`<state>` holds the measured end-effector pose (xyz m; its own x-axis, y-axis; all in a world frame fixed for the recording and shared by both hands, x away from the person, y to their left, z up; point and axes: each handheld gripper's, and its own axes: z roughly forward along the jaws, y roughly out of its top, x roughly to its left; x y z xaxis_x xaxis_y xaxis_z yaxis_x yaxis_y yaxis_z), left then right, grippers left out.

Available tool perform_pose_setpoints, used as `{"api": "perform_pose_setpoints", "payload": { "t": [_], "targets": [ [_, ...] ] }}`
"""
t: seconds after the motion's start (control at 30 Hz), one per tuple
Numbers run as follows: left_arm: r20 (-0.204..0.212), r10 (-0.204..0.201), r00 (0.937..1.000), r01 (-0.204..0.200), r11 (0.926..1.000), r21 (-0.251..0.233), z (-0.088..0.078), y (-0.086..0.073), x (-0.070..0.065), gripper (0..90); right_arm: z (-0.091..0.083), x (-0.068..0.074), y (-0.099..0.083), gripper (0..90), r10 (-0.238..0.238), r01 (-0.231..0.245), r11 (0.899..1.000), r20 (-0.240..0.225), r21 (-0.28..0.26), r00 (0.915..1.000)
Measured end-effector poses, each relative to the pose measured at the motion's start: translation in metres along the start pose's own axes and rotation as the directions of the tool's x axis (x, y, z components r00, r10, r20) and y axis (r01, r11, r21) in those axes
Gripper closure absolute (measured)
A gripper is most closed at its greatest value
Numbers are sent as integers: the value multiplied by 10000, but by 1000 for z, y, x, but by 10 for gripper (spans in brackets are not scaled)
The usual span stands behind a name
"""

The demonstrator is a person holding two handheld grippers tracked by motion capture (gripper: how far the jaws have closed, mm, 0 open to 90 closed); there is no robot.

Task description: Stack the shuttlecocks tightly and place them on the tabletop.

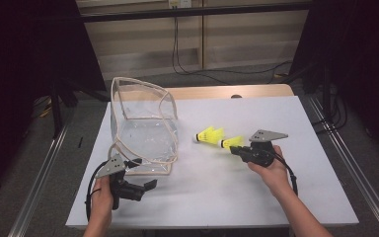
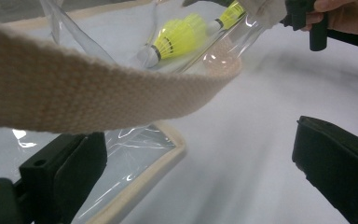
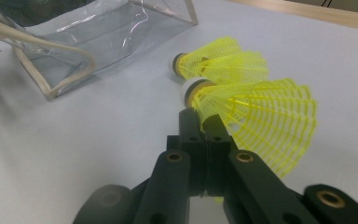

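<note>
On the white surface [image 1: 217, 197] sit three things to count: one clear plastic bag and two yellow shuttlecocks. From the high view, taking the surface's middle as the dial's centre, the clear bag [image 1: 143, 123] stands at about nine o'clock, upright and open at the top, edged in beige webbing, with one beige strap [image 2: 74, 93] that crosses the left gripper view just in front of the lens. The two shuttlecocks lie close together at about two o'clock, well apart from the bag. The free shuttlecock [image 1: 210, 134] lies on its side, its white cork end toward the bag. The second, held shuttlecock [image 1: 231, 142] is just beside it, toward four o'clock.

Two grippers are in play, one in each hand. The right gripper [image 1: 234, 149], at about three o'clock, has its fingers [image 3: 190, 123] pressed together on the skirt edge of the held shuttlecock, as the right gripper view shows; its cork end points away from the hand. The left gripper [image 1: 150, 184], at about seven o'clock near the bag's lower corner, has its fingers [image 2: 65, 172] spread wide apart, gripping nothing; the bag's webbed base edge runs between them.
</note>
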<state>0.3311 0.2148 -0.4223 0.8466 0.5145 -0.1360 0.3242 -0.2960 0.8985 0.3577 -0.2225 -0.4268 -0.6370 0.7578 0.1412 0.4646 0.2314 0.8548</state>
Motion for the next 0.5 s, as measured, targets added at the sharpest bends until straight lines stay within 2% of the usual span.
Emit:
{"api": "perform_pose_setpoints", "payload": {
  "t": [0.27, 0.5],
  "targets": [
    [-17, -34, 10000, 34, 10000, -48, 0, 0, 0, 32, -1, 0, 2, 893, -60, 60, 10000, -17, 45, 10000],
    [-46, -13, 10000, 13, 10000, -35, -1, 0, 0, 32, -4, -7, 2, 894, 61, -62, 10000, 220, 52, 9997]
  ]
}}
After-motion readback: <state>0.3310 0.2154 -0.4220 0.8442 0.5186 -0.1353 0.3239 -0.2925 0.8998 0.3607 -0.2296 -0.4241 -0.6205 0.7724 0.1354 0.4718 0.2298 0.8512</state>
